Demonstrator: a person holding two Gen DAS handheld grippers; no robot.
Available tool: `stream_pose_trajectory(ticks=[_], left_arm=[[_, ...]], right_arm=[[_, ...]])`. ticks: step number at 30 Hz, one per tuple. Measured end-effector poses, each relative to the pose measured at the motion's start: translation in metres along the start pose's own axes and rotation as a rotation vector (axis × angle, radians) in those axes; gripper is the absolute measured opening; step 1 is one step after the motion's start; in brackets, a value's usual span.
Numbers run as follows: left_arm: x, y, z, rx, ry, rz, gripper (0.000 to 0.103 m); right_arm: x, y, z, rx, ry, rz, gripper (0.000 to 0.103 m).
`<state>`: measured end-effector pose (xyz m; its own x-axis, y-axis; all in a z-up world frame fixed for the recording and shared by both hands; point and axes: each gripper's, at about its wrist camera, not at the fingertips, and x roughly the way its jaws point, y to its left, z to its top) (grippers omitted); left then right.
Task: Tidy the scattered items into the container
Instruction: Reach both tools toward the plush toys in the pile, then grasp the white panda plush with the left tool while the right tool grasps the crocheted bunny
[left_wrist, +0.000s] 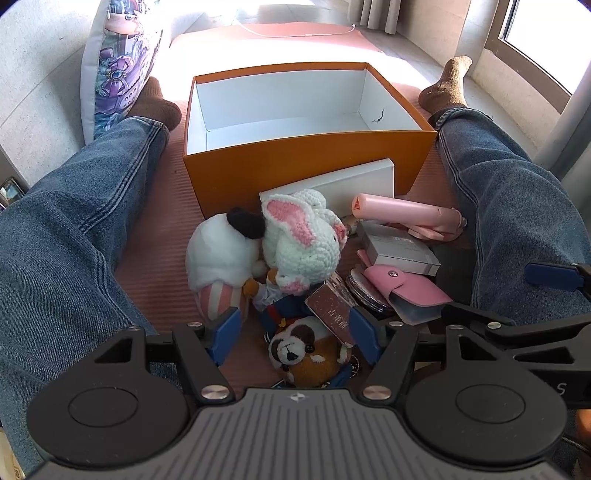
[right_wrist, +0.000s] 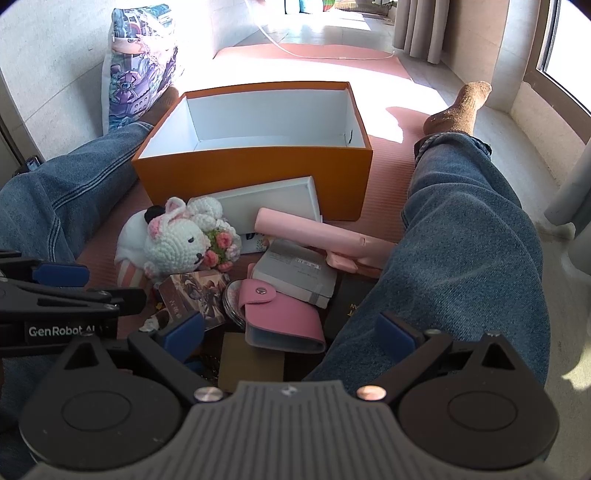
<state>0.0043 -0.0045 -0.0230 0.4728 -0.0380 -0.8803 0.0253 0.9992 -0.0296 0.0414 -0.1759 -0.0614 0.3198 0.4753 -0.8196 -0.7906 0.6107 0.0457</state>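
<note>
Both claws (left_wrist: 293, 334) (right_wrist: 291, 334) apparently gape, empty

"GenRobot AI" on the left hand-held gripper (right_wrist: 122, 295), white letters on black.

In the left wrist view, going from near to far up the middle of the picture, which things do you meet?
Raccoon plush → crocheted white rabbit → white box lid leaning on the orange box → orange box, its inside bare.

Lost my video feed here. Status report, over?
Left gripper open over raccoon plush. Right gripper open above pink wallet. Orange box empty, pile untouched. White carton leans against box front.
</note>
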Motion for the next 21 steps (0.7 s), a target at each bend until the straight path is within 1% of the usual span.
stream_pose_trajectory(ticks=[3, 5, 8, 11, 13, 19, 21], left_arm=[[0.002, 0.005, 0.003, -0.018, -0.003, -0.050, 0.073], [0.003, 0.008, 0.007, -0.024, -0.008, -0.078, 0.069], [0.006, 0.013, 0.013, -0.049, -0.012, -0.112, 0.067], [0.010, 0.016, 0.021, -0.069, -0.015, -0.132, 0.067], [0.013, 0.016, 0.028, -0.074, -0.021, -0.136, 0.067], [0.024, 0.023, 0.050, -0.098, -0.023, -0.132, 0.067], [0.024, 0.029, 0.058, -0.098, -0.027, -0.106, 0.067]], right_arm=[[0.005, -0.001, 0.003, -0.011, 0.006, 0.019, 0.089], [0.011, -0.003, 0.007, -0.008, 0.026, 0.038, 0.081], [0.021, -0.003, 0.013, -0.001, 0.051, 0.064, 0.073], [0.032, -0.002, 0.018, -0.018, 0.060, 0.064, 0.069], [0.039, -0.001, 0.023, -0.027, 0.066, 0.065, 0.068], [0.057, -0.002, 0.039, -0.021, 0.080, 0.094, 0.068], [0.062, -0.002, 0.045, 0.000, 0.086, 0.110, 0.068]])
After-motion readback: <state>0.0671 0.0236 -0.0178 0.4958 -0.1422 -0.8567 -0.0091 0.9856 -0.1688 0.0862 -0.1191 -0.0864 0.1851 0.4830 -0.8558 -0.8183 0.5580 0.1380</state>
